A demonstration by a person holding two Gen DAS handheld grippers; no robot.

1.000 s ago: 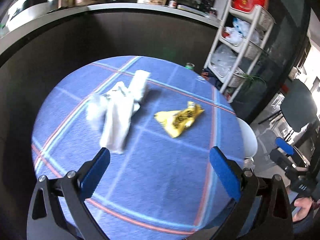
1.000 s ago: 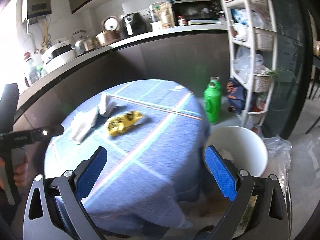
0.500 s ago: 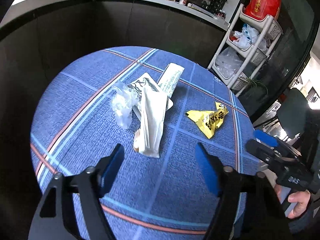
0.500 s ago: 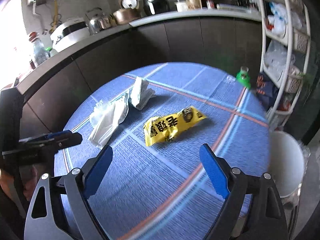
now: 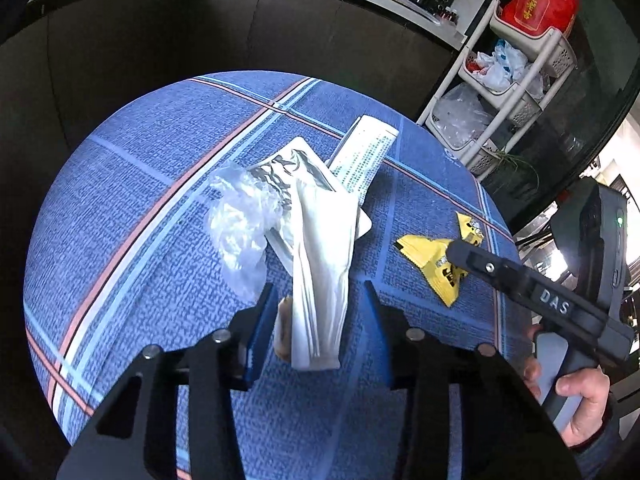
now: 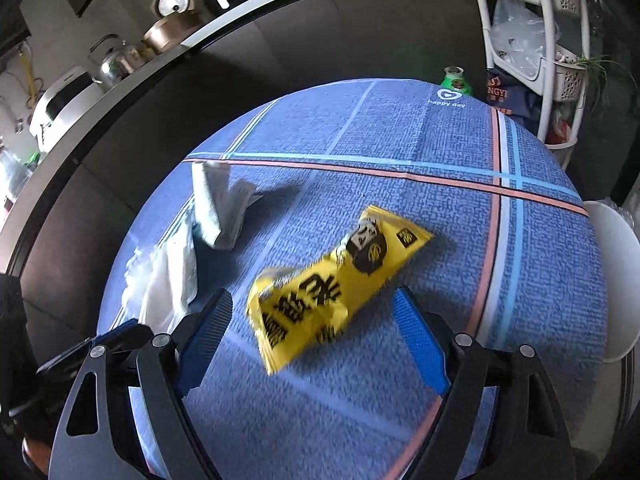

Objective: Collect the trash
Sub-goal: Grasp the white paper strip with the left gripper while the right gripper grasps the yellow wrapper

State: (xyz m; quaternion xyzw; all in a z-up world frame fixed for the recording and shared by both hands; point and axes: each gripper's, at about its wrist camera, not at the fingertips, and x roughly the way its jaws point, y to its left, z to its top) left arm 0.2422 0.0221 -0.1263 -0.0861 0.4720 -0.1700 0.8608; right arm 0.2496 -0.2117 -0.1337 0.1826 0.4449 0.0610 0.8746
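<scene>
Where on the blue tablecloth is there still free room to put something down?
The tablecloth is bare on the far side, beyond the pink stripe toward the "happy day" logo. It is crowded at the silver wrapper, clear plastic and yellow wrapper.

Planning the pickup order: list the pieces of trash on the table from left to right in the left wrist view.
Crumpled clear plastic → white paper wrapper → yellow snack wrapper. The silver foil pouch and the printed leaflet overlap the white wrapper, so I leave them out of the order.
</scene>
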